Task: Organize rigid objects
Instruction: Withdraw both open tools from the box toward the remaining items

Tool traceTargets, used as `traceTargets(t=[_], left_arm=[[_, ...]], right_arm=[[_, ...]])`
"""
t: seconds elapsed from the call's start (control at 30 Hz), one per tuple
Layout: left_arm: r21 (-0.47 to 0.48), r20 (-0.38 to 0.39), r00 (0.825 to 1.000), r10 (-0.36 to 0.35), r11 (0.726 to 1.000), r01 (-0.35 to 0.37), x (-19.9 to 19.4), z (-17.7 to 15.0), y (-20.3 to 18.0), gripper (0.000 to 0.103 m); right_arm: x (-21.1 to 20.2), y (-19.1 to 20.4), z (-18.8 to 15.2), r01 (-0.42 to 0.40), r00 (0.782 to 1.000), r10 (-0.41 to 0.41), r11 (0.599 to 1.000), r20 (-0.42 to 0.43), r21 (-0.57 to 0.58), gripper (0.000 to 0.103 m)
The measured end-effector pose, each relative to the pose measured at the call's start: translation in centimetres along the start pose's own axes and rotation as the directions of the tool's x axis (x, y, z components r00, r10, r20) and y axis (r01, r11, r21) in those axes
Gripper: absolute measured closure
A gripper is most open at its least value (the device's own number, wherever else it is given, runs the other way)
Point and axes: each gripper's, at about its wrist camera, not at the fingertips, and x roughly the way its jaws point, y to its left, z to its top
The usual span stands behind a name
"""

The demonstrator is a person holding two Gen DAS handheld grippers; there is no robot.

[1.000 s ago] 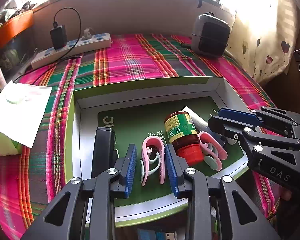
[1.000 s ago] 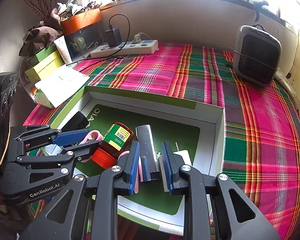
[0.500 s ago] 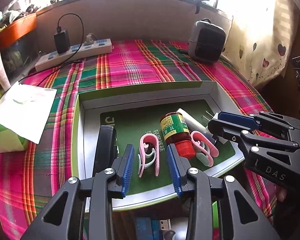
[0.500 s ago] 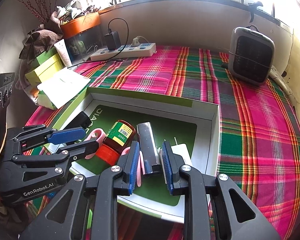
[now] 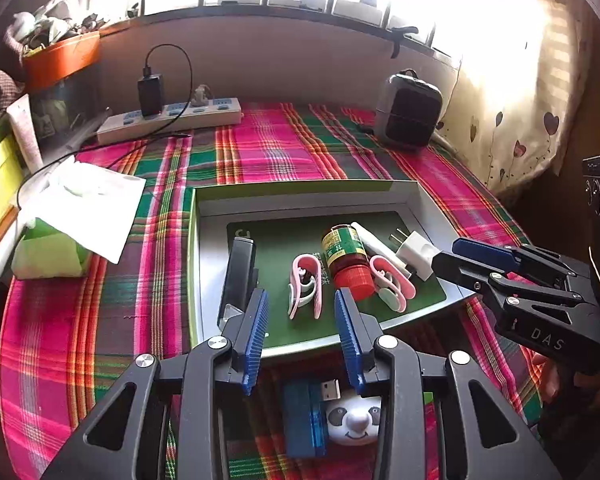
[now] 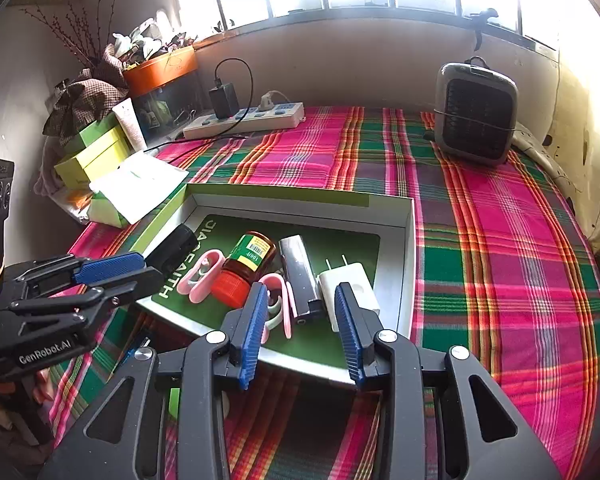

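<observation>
Plaid cloth (image 6: 500,240) covers the table under a shallow box (image 6: 406,240) printed "JIA…FAITH". Inside lie a red-capped bottle (image 6: 246,264), labelled "100", cap toward the cameras, and a grey bar (image 6: 300,276) lengthwise beside it. Right gripper (image 6: 300,320), jaws just widened, stands empty over the bar's near end; left gripper (image 5: 300,332), marked "GenRobot.AI", has also been widening and stands empty before a pink clip (image 5: 306,284).
</observation>
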Motion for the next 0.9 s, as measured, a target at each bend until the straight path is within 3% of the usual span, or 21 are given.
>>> traceTargets(t=[0.1,0.17,0.27,0.9], left_arm=[[-0.018,0.017,1.0,-0.001,1.0,0.001,-1.1,-0.6,0.8,0.069],[-0.031,0.027,1.0,0.005,1.0,-0.004,-1.8,-1.2,1.4,0.066],[-0.063,0.039,0.999,0.007,0.998,-0.004,-2.6,-2.0,2.5,0.056],[-0.166,0.011,0.999,-0.032,0.985,0.034,-4.1,-6.7,6.7,0.056]], right_arm=[[-0.7,0.2,-0.4,-0.004,1.0,0.004,1.0,0.01,0.006,0.06],[-1.2,0.5,-0.7,-0.007,1.0,0.007,1.0,0.016,0.012,0.05],[-1.9,1.2,-1.2,-0.018,1.0,0.018,1.0,0.026,0.014,0.049],[-1.0,6.4,-5.0,-0.052,0.998,0.052,0.999,-0.038,-0.014,0.049]])
